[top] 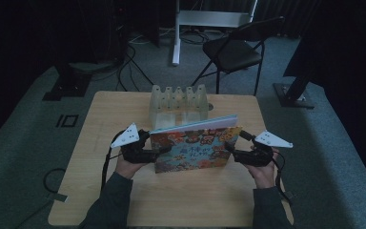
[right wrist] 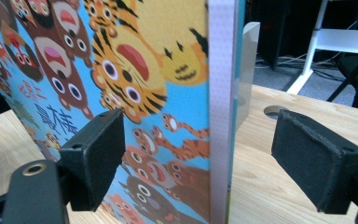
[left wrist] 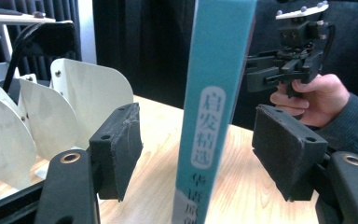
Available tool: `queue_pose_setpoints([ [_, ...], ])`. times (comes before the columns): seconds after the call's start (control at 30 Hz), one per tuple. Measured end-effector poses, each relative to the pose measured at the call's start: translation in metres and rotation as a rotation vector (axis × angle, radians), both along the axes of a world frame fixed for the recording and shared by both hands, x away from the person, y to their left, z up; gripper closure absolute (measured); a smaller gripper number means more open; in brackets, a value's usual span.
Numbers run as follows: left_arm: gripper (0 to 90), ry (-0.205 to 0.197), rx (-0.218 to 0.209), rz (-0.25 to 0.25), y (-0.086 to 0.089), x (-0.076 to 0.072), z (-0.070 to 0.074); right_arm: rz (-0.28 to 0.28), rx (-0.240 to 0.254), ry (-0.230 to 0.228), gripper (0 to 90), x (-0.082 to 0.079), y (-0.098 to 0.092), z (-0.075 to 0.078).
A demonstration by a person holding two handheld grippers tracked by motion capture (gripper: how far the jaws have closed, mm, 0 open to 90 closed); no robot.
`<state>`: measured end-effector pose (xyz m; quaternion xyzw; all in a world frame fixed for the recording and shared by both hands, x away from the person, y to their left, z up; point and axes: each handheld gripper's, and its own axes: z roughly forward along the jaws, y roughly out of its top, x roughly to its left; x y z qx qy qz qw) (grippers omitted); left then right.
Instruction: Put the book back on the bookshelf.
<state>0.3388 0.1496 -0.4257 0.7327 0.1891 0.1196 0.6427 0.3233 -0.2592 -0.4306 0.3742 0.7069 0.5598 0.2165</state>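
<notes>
The picture book (top: 194, 148) stands on edge mid-table (top: 181, 200), long axis left to right, cover facing the person; the left gripper (top: 158, 150) and right gripper (top: 229, 147) straddle its ends, jaws apart

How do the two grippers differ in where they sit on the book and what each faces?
The left gripper straddles the book's teal spine end; the right gripper straddles the opposite, page-edge end. The left gripper view shows the white rack beside the book; the right gripper view shows the animal-print cover. Shared: both are open, with visible gaps between pads and book, which stands upright on the table.
</notes>
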Motion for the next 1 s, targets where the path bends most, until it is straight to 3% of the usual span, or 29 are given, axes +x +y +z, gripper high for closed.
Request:
queue_pose_setpoints([
  [0.53, 39.2, -0.002, 0.016, 0.008, -0.007, 0.004, 0.003, -0.037, -0.022, 0.022, 19.5, -0.002, -0.009, -0.01],
  [1.0, 42.8, -0.008, -0.015, 0.0, -0.011, 0.007, 0.002, -0.055, -0.019, 0.042, 19.5, -0.002, -0.016, -0.019],
])
